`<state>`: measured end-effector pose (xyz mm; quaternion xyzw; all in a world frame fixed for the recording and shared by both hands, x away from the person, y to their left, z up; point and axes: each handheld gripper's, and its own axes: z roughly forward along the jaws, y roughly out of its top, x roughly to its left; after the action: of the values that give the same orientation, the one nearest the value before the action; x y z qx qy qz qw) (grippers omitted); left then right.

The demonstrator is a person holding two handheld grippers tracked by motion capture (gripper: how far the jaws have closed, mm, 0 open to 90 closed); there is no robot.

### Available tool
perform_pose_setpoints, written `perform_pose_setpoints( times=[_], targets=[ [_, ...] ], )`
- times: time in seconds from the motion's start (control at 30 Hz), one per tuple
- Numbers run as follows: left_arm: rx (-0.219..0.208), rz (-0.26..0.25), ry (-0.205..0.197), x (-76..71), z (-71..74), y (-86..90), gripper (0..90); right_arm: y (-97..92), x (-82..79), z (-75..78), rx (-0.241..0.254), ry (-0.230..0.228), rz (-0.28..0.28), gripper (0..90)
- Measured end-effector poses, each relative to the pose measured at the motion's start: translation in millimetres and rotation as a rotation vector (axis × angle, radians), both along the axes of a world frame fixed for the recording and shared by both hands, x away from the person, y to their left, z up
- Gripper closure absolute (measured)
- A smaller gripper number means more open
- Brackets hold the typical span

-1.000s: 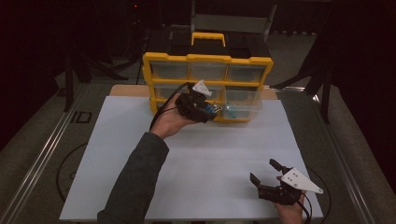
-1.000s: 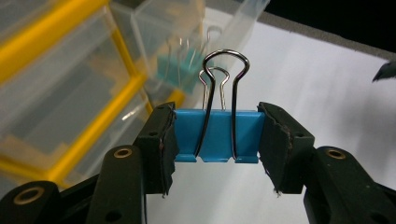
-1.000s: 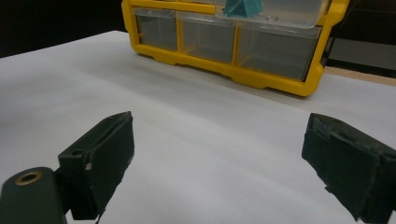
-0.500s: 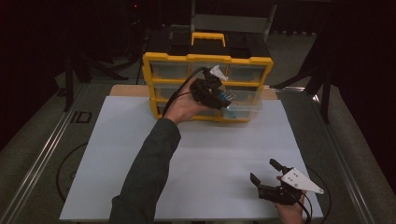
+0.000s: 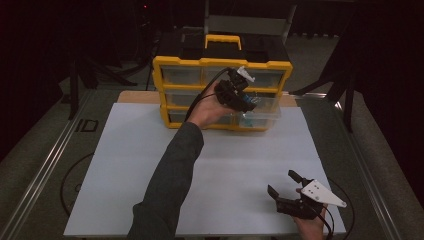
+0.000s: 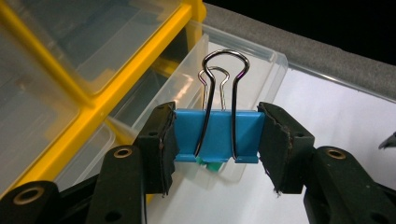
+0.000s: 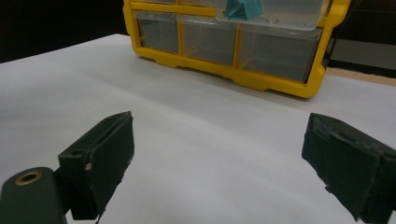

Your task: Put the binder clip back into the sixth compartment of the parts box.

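In the left gripper view, the left gripper (image 6: 217,135) pinches a blue binder clip (image 6: 217,135) by its two flat painted sides, the rough black rubber pads pressed against them. The clip sits at the centre of the frame, its two bright wire loops standing upward. Behind it lies a pulled-out clear plastic drawer (image 6: 261,65) of thin, glossy, rounded-edged plastic, with something small and green just below the clip.

In the high view, the left gripper (image 5: 239,94) hangs at upper centre in front of the yellow organiser (image 5: 165,80), a boxy plastic frame with translucent drawers and a yellow handle on a black top. The white sheet (image 5: 125,165) covering the table is smooth and matte.

The right gripper (image 5: 290,192) rests at the lower right of the high view, its jaws spread wide with nothing between them; a grey three-cornered plate tops it.
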<state>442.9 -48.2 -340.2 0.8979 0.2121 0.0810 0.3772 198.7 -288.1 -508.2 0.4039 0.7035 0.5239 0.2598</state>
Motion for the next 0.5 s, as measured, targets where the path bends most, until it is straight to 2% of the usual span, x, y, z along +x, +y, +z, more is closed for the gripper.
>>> perform_pose_setpoints(
  times=[0.1, 0.4, 0.5],
  targets=[
    [-0.005, 0.003, 0.004, 3.0, -1.1, -9.8, 50.0, -1.0, 0.0, 0.0, 0.002, -0.001, -0.001, 9.3],
    [-0.018, 0.03, 0.013, 4.8, -5.8, -24.3, 50.0, 0.5, -0.3, 0.2, 0.006, -0.001, 0.001, 9.3],
    [-0.043, 0.054, 0.029, 7.1, -7.9, -29.3, 49.1, 0.5, -0.4, 0.3, 0.008, -0.001, 0.001, 9.3]
  ],
)
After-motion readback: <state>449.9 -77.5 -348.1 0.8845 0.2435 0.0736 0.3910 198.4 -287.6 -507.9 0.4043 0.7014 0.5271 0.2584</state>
